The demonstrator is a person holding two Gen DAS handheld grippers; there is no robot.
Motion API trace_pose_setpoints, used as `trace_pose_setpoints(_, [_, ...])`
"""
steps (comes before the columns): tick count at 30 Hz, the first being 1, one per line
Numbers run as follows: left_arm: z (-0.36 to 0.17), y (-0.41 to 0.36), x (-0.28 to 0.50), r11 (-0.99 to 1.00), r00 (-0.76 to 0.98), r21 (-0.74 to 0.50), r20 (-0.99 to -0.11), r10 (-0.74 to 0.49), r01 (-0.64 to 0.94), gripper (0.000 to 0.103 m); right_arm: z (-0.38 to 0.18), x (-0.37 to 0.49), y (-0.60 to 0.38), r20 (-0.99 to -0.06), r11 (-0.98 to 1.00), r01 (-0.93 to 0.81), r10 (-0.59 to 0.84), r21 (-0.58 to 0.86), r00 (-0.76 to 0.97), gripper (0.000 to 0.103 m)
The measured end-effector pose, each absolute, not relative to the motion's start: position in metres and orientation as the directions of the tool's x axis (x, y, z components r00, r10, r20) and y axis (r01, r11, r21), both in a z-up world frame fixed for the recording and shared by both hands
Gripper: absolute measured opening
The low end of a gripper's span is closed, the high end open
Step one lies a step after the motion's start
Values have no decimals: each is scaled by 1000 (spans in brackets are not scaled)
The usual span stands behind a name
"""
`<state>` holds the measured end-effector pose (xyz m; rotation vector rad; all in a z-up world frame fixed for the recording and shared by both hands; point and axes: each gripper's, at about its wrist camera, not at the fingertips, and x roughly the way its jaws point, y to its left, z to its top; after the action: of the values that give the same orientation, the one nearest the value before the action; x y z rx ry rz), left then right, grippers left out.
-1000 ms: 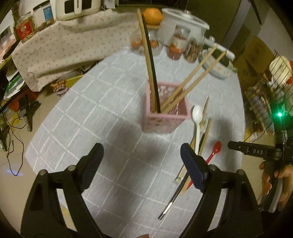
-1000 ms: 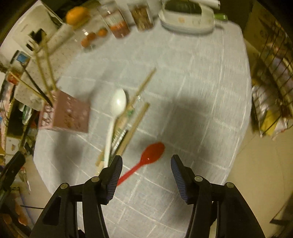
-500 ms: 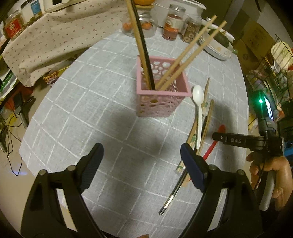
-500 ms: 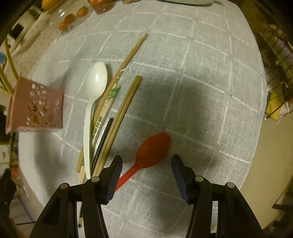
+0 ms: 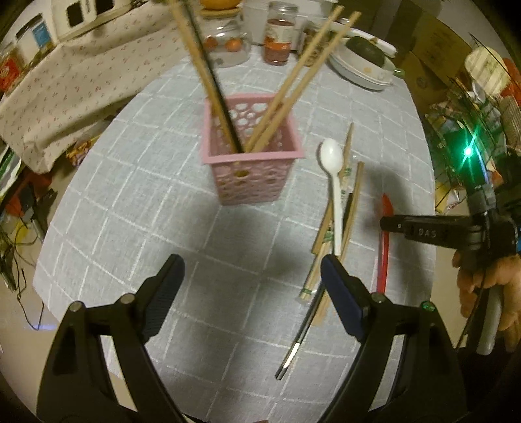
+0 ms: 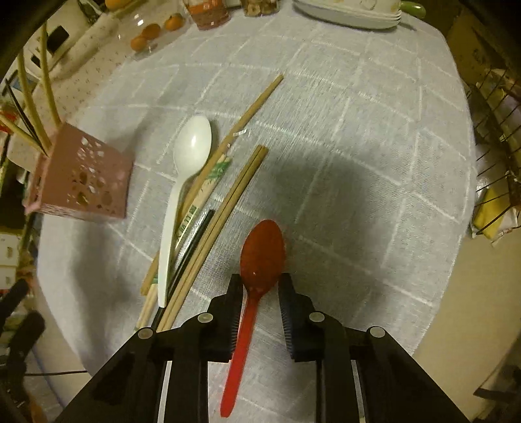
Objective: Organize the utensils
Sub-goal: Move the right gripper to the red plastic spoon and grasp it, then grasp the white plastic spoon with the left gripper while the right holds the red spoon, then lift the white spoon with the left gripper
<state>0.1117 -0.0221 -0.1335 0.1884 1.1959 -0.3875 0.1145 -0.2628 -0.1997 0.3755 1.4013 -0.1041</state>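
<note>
A pink perforated holder (image 5: pixel 252 162) (image 6: pixel 81 179) stands on the grey checked tablecloth with several chopsticks (image 5: pixel 293 78) upright in it. Right of it lie a white spoon (image 5: pixel 335 188) (image 6: pixel 185 182), loose wooden chopsticks (image 6: pixel 228 201) and a black chopstick (image 5: pixel 302 325). A red spoon (image 6: pixel 257 276) (image 5: pixel 384 247) lies flat on the cloth. My right gripper (image 6: pixel 260 286) (image 5: pixel 390 224) is low over it, its jaws narrowed to either side of the bowl's neck, touching or nearly so. My left gripper (image 5: pixel 250 276) is open and empty, short of the holder.
Glass jars (image 5: pixel 276 42) and stacked plates (image 5: pixel 361 71) (image 6: pixel 345 13) stand at the far side of the table. A wire rack (image 6: pixel 498 130) is past the right edge. A cloth-covered shelf (image 5: pixel 65 81) is to the left.
My right gripper has come down over the red spoon and its jaws have narrowed around it. My left gripper has moved nearer the pink holder, staying open.
</note>
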Motion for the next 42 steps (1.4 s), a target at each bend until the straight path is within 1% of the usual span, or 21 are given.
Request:
trace_pose_setpoints(3, [-132, -37, 105, 902, 318, -48, -926, -201, 430, 85, -186, 108, -273, -964, 931, 288, 168, 224, 206, 22])
trace_pose_setpoints(5, [-131, -50, 100, 889, 324, -39, -923, -207, 457, 81, -174, 102, -280, -958, 928, 285, 178, 239, 224, 22])
trace_pose_setpoints(7, [-131, -65, 97, 873, 318, -47, -920, -227, 486, 70, -167, 97, -290, -953, 924, 284, 191, 256, 237, 22])
trace_pose_setpoints(11, [-133, -94, 100, 856, 293, -90, -917, -271, 508, 55, -162, 81, -311, -944, 919, 279, 209, 278, 254, 22])
trace_pose_setpoints(12, [-136, -106, 102, 853, 301, -78, -916, -266, 516, 51, -161, 80, -315, -943, 918, 279, 213, 283, 255, 22])
trace_pose_setpoints(13, [-139, -120, 104, 848, 313, -52, -916, -251, 527, 50, -159, 77, -319, -943, 917, 278, 215, 285, 256, 22])
trace_pose_setpoints(17, [-158, -163, 116, 848, 338, 3, -918, -207, 529, 50, -159, 73, -332, -939, 910, 292, 217, 294, 268, 22])
trace_pose_setpoints(20, [-175, -186, 136, 869, 329, 21, -930, -165, 495, 49, -161, 68, -339, -935, 906, 296, 221, 302, 276, 22])
trace_pose_setpoints(22, [-182, -199, 151, 889, 358, 70, -927, -110, 453, 49, -166, 71, -335, -936, 911, 285, 222, 299, 273, 22])
trace_pose_setpoints(30, [-199, -208, 193, 930, 365, 148, -931, 16, 337, 49, -172, 77, -340, -933, 909, 278, 236, 310, 271, 22])
trace_pose_setpoints(36, [-211, -202, 211, 942, 326, 145, -944, 41, 303, 49, -171, 79, -339, -929, 909, 267, 246, 320, 276, 22])
trace_pose_setpoints(38, [-215, -199, 213, 947, 303, 123, -953, 28, 298, 40, -172, 78, -338, -930, 909, 267, 246, 319, 274, 22])
trace_pose_setpoints(39, [-219, -198, 214, 948, 282, 109, -959, 22, 298, 38, -173, 78, -338, -930, 909, 269, 246, 319, 273, 22])
trace_pose_setpoints(42, [-221, -194, 213, 947, 286, 95, -958, 3, 308, 37, -175, 78, -340, -930, 907, 273, 246, 320, 272, 22])
